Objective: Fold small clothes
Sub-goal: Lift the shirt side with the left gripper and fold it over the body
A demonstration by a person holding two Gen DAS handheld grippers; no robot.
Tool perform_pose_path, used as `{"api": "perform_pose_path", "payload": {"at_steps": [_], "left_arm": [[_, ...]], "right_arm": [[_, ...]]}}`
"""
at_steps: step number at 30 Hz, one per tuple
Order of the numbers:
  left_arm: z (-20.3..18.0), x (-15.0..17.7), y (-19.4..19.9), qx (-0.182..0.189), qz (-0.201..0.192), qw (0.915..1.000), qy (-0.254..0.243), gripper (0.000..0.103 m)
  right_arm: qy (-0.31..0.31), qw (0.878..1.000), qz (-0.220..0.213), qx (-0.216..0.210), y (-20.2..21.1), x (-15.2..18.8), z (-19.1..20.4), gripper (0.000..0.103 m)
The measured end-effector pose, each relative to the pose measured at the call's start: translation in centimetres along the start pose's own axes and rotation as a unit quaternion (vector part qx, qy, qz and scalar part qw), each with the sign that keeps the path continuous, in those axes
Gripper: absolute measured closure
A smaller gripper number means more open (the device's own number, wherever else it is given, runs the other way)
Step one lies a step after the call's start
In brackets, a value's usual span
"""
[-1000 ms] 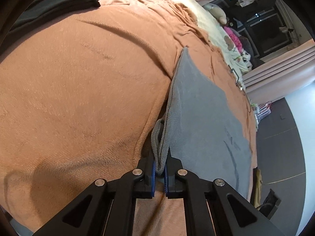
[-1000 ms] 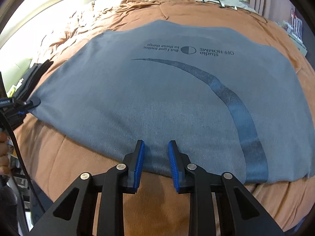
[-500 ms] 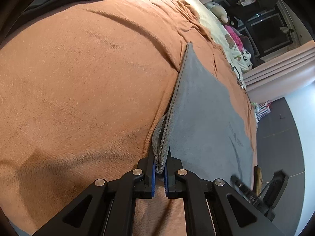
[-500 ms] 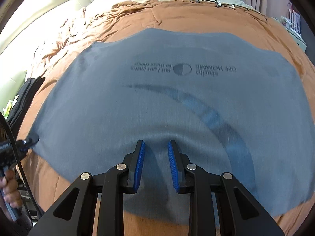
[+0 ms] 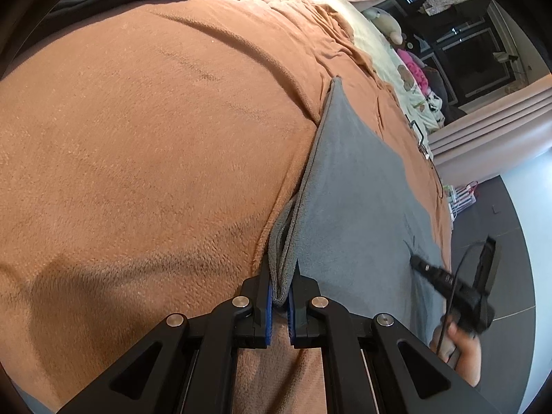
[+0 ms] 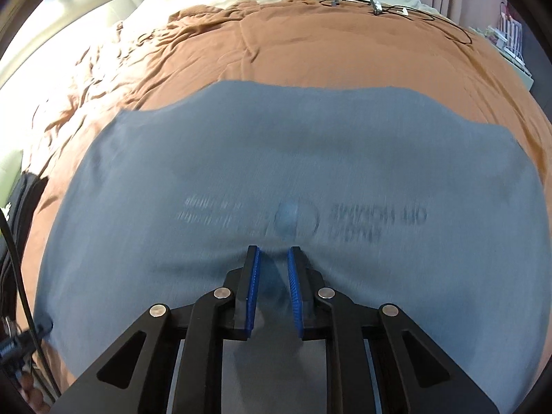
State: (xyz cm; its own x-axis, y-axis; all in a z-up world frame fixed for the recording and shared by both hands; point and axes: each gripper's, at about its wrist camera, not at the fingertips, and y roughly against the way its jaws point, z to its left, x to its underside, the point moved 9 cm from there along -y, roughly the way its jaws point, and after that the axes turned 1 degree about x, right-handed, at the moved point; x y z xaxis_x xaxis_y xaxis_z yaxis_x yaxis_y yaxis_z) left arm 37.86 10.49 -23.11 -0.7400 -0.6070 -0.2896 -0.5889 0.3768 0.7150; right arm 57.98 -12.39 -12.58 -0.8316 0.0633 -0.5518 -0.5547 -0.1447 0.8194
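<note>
Grey shirt (image 6: 345, 158) on the bed (image 5: 138, 138) is light, floppy knit; best taken by an edge or corner. My left tongs (image 5: 280, 296) pinch its bunched corner; my right tongs (image 6: 273, 289) have just been closing, still apart above the cloth, gripping nothing.

right gripper (image 6: 273, 277) now out over the printed middle of the grey T-shirt (image 6: 345, 158), off its near hem, jaws narrowing, nothing pinched between them

Motion blur leaves the grey shirt's (image 6: 276, 172) printed lettering (image 6: 377, 219) unreadable.
</note>
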Motion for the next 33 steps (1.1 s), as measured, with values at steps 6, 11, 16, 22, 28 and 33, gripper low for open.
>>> {"api": "perform_pose_path", "payload": {"at_steps": [6,11,16,22,28,33], "left_arm": [[-0.1,0.2,0.0,-0.005,-0.006,1.0000,0.000,0.097],[0.2,0.3,0.0,0.002,-0.008,0.9999,0.010,0.097],[0.7,0.5,0.1,0.014,-0.011,0.9993,0.031,0.097],[1.1,0.8,0.4,0.021,-0.012,0.9990,0.036,0.097],[1.3,1.1,0.6,0.025,-0.014,0.9989,0.037,0.097],[1.5,1.2,0.7,0.026,-0.016,0.9990,0.033,0.097]], "right_arm": [[-0.021,1.000,0.012,-0.005,-2.6,-2.8,-1.0,0.092],[-0.015,1.000,0.008,0.005,-4.1,-5.8,-1.9,0.092],[-0.023,1.000,0.012,0.012,-5.9,-7.7,-3.0,0.092],[-0.033,0.999,0.013,0.008,-7.6,-10.2,-3.7,0.093],[-0.041,0.999,0.010,0.014,-9.1,-12.0,-4.1,0.093],[-0.017,0.999,0.002,0.040,-9.6,-13.1,-3.6,0.093]]}}
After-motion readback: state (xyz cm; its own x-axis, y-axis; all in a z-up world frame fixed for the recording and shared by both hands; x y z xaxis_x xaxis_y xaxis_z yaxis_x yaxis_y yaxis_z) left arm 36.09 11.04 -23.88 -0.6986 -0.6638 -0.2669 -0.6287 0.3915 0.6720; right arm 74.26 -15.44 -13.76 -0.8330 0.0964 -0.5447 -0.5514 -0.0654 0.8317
